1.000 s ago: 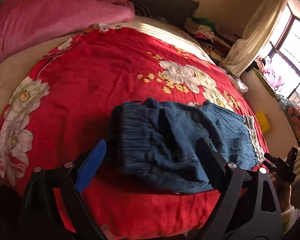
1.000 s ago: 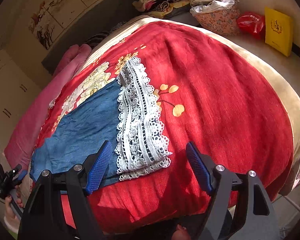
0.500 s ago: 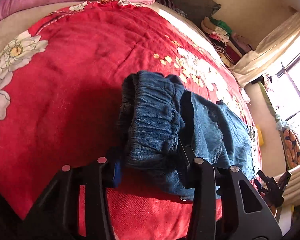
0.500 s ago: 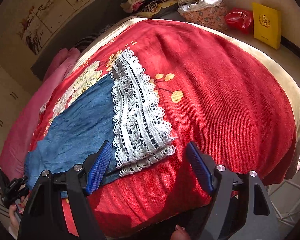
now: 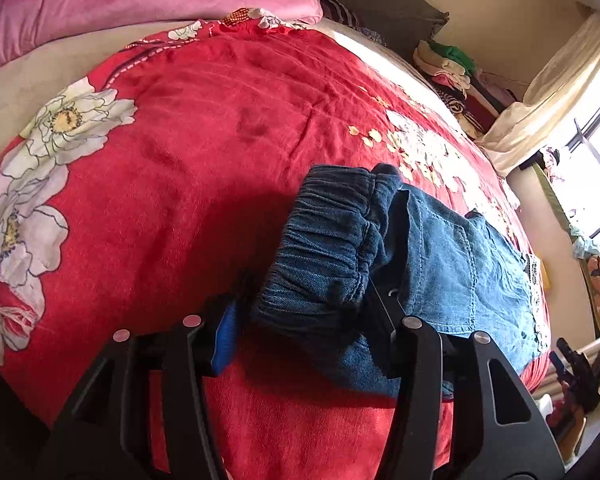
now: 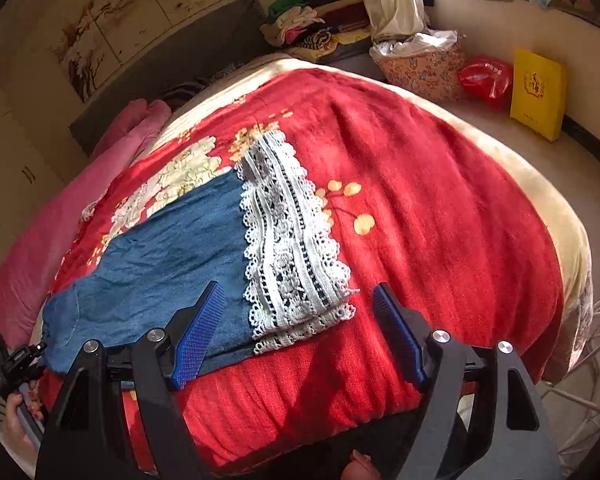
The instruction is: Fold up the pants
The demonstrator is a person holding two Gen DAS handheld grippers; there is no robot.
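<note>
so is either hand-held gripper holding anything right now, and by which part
The left hand-held gripper grips the blue denim pants by the elastic waistband. The right hand-held gripper holds nothing.

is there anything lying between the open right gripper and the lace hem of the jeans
Nothing visible. The right gripper hangs open just short of the lace hem, with only bare red blanket between its fingers.

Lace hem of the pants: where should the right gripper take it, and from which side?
Probably best at the lace hem's near corner, where the two layers lie stacked and flat. Come in low from the near bed edge with the open right gripper, one finger sliding under both layers along the red bedspread, the other on top.
</note>
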